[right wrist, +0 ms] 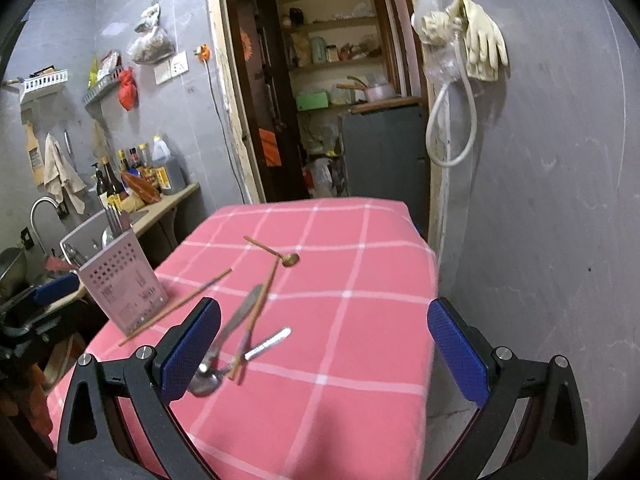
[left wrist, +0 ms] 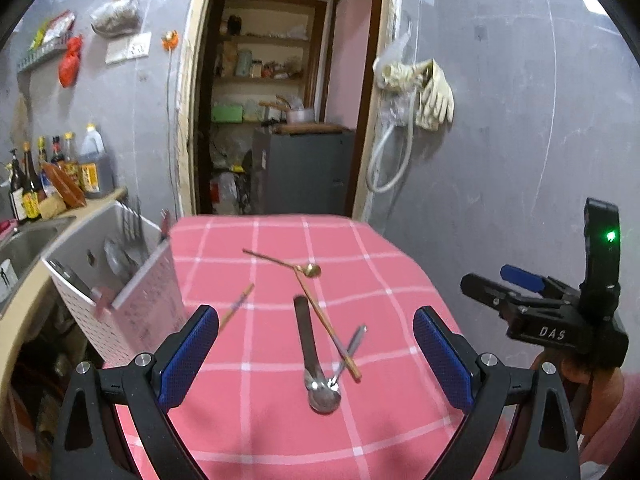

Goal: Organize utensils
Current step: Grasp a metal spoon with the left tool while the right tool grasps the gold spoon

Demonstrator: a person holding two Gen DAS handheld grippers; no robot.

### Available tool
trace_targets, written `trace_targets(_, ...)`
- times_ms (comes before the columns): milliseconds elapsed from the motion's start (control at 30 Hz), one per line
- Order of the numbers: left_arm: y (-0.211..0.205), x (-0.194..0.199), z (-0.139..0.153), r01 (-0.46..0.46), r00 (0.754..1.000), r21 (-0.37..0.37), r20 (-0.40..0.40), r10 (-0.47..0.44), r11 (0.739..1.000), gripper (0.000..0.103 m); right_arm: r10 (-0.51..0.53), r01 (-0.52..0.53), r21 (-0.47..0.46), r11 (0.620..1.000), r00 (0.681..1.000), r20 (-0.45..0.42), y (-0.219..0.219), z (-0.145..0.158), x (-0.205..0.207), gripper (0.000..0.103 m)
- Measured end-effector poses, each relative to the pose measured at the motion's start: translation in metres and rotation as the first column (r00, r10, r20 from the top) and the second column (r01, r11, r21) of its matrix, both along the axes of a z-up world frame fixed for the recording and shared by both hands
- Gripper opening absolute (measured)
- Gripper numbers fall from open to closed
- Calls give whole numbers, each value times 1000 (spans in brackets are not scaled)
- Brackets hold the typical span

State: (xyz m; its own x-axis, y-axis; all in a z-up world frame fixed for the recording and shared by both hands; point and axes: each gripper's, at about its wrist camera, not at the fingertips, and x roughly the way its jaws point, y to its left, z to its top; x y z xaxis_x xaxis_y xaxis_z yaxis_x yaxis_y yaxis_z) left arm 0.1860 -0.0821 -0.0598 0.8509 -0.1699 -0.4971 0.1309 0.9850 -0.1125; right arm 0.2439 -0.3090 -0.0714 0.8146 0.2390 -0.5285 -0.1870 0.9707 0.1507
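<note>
Utensils are still all loose on the pink checked tabletop (left wrist: 400, 280), nothing picked up yet. Both grippers are spread wide and holding nothing: left gripper (left wrist: 316, 354) hovers over the near pile, right gripper (right wrist: 324, 344) hangs a bit further right, w/ most of the pile sitting toward its left finger.

Where stuff is: big steel spoon (left wrist: 314, 360) lies bowl toward the cams, a smaller steel spoon (left wrist: 349, 354) has its bowl resting on the big one's bowl, and a wooden chopstick (left wrist: 328, 328) crosses over the small spoon's handle. Gold spoon (left wrist: 286, 264) sits further back, touching the far tip of that chopstick. A second chopstick (left wrist: 237, 306) lies apart on the left, near the white perforated caddy (left wrist: 132, 308) at the tabletop's left edge, which already has some utensils in it.

Imo go for the lone chopstick or the crossing one first, bc yanking the big spoon would drag the rest. Grab mid-shaft, fingers across the stick not along it, lift straight up, then drop it tip-down into a caddy slot. Which slot, can't tell from here. Frames are kinda blurry tbh, so slow down before closing.
</note>
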Motion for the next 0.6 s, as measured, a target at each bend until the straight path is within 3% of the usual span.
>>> trace_targets(267, -7, 29, -47, 8, 990, -35, -141, -13, 999, 97, 16, -14, 23, 1000, 997, -81, -8, -35, 17, 101)
trace_targets(433, -5, 48, -80, -13, 962, -94, -273, -14, 996, 72, 58, -54, 37, 998, 991, -121, 0, -53, 33, 101)
trace_targets(600, 1, 58, -105, -70, 922, -163, -387, 2, 984, 54, 115, -108, 52, 993, 980, -160, 16, -68, 51, 95)
